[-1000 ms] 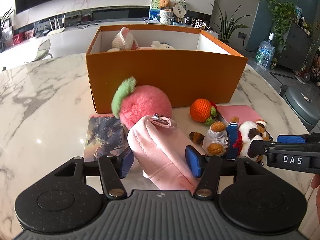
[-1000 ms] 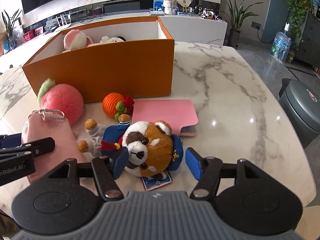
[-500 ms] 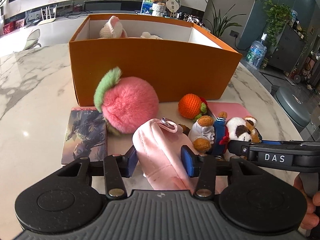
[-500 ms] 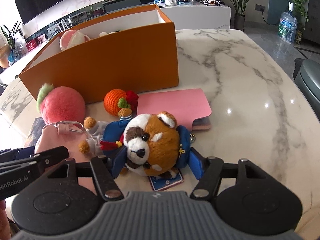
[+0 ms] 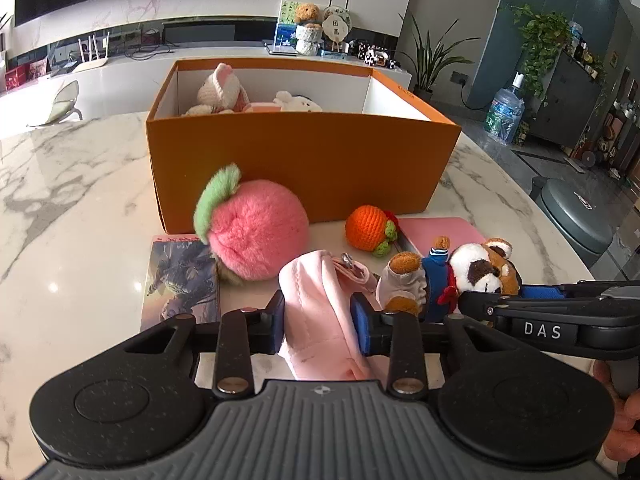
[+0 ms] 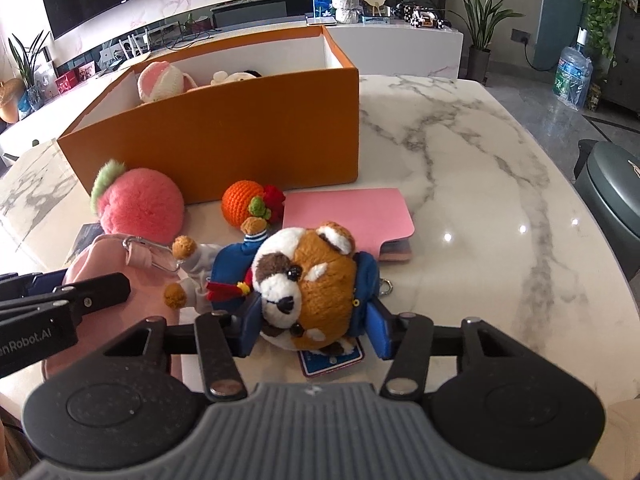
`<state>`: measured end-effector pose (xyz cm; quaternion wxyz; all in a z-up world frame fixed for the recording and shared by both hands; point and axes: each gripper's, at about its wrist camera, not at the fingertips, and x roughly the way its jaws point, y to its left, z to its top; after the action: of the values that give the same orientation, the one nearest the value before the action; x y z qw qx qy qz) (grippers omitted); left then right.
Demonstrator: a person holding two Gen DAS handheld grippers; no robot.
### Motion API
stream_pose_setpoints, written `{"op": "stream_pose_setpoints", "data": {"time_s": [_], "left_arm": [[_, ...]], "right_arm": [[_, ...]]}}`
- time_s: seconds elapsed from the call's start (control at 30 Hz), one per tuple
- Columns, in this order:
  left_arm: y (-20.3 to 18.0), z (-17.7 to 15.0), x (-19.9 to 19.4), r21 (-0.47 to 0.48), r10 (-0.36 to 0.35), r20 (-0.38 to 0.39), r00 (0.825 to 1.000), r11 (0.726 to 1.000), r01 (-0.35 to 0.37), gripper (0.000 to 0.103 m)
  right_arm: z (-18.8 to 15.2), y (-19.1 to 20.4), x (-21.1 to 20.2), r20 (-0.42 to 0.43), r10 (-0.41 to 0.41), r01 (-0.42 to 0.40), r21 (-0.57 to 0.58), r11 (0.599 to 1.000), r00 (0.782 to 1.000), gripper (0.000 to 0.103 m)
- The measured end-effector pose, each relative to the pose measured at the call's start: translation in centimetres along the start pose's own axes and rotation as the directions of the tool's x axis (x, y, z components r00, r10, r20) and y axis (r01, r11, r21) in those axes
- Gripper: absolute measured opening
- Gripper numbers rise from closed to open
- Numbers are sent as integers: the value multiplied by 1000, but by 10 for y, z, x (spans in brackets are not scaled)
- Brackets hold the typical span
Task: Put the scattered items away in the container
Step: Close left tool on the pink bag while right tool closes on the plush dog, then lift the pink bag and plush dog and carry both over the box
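Within the last second both pairs of jaws had been closing, and we read that as the two grasps being made at once. Our left gripper [image 5: 318,326] had drawn in on the pink pouch [image 5: 320,312] until its blue pads pressed the soft fabric from both sides, pinching it where a second earlier they stood clear of it. Our right gripper [image 6: 312,330] had narrowed around the head of the plush dog [image 6: 308,284]; its pads now touched the fur on each side, so we judged it gripped, though only lightly. Both things lay on the marble table [image 6: 460,168], in front of the orange box [image 5: 304,160], which already held a few soft toys. The pink peach plush [image 5: 256,232], the crocheted orange [image 5: 366,228], the pink notebook [image 6: 344,212] and the picture card [image 5: 182,276] remained outside, so much of the tidying was left. The next move, we thought, was to lift both over the box wall.
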<state>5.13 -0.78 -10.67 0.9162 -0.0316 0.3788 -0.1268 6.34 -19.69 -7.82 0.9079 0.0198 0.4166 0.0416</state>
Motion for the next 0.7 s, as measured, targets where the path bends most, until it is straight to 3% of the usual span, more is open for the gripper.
{"op": "stream_pose_setpoints", "data": {"time_s": [0.7], "left_arm": [[1, 25, -75, 32, 72, 176, 982, 996, -78, 38]], "right_arm": [[12, 13, -78, 174, 21, -15, -32, 999, 984, 56]]}}
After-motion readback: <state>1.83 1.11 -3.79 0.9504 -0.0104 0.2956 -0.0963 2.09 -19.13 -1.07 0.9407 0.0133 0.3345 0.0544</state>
